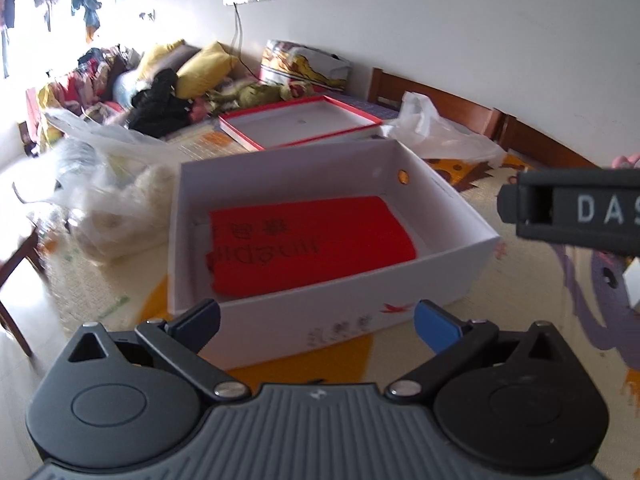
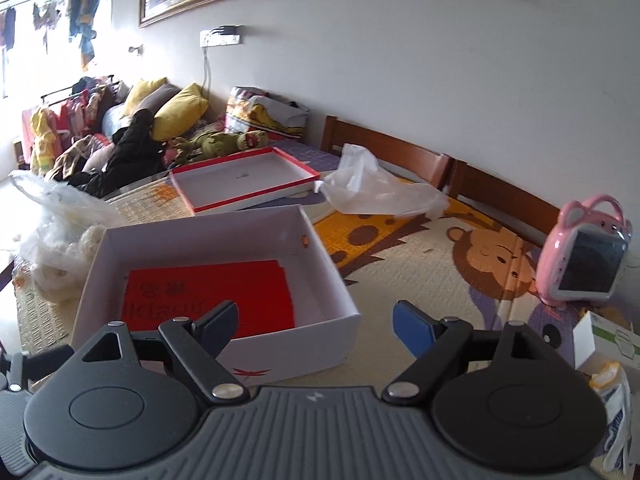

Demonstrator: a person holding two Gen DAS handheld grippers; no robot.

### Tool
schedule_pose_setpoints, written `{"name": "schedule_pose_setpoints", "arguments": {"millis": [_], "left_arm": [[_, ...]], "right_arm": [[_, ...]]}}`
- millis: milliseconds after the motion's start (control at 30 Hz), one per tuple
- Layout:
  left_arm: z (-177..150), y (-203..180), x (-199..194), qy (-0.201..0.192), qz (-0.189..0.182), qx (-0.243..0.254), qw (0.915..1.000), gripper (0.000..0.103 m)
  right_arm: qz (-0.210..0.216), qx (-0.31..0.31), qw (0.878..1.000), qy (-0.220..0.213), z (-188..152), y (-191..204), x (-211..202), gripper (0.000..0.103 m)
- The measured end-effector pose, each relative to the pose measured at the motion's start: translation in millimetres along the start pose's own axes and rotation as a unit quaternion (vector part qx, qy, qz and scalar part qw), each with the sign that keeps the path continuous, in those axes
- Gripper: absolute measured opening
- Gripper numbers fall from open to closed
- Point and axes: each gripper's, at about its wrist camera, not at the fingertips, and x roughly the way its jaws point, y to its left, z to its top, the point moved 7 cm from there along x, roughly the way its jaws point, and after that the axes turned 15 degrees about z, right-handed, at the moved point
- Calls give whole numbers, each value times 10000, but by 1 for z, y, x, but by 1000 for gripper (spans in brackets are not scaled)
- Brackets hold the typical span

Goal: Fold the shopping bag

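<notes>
Shopping bag (image 1: 312, 244): red, folded flat, dark lettering on top; it lies on the bottom of the white box, toward the box's left side and front in the right wrist view (image 2: 208, 294).
White box (image 1: 448, 196): open-topped, standing on the surface; a round hole in its far right wall, a red mark on its front wall.
Lid (image 1: 300, 126): white inside with a red rim, lying upturned just behind the box, apart from it.
Surface (image 2: 420, 276): covered by a cartoon mat with a monkey and orange patches.
Left hand-held gripper (image 1: 316, 318): fingers spread wide, nothing between them; it hangs in front of the box's near wall, touching neither the box nor the bag.
Right hand-held gripper (image 2: 314, 322): fingers spread wide, empty, over the box's near right corner; its side shows at the right edge of the left wrist view.
Clear plastic bag (image 2: 380, 192): crumpled on the mat behind and right of the box.
Full plastic bag (image 1: 100, 184): bulging with pale contents, just left of the box.
Pink toy (image 2: 584, 260): with a dark screen and a handle, standing at the far right, well apart from the box.
Background: sofa with yellow cushions (image 2: 180, 112) and heaped clothes along the wall.
</notes>
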Motion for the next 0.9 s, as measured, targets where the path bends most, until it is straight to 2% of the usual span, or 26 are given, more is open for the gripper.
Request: {"name": "schedule_pose_setpoints", "arguments": {"millis": [300, 433, 633, 900], "left_arm": [[-2, -23, 13, 759, -566, 16, 9955, 102], [0, -13, 20, 719, -361, -42, 9967, 102], [2, 0, 29, 834, -309, -215, 9958, 102], [4, 2, 37, 867, -295, -197, 9956, 102]], "right_arm": [[72, 120, 9999, -32, -4, -6, -7, 88], [93, 148, 9998, -31, -5, -7, -7, 87], [306, 138, 9994, 28, -5, 2, -1, 87], [335, -90, 9992, 214, -8, 18, 13, 87]]}}
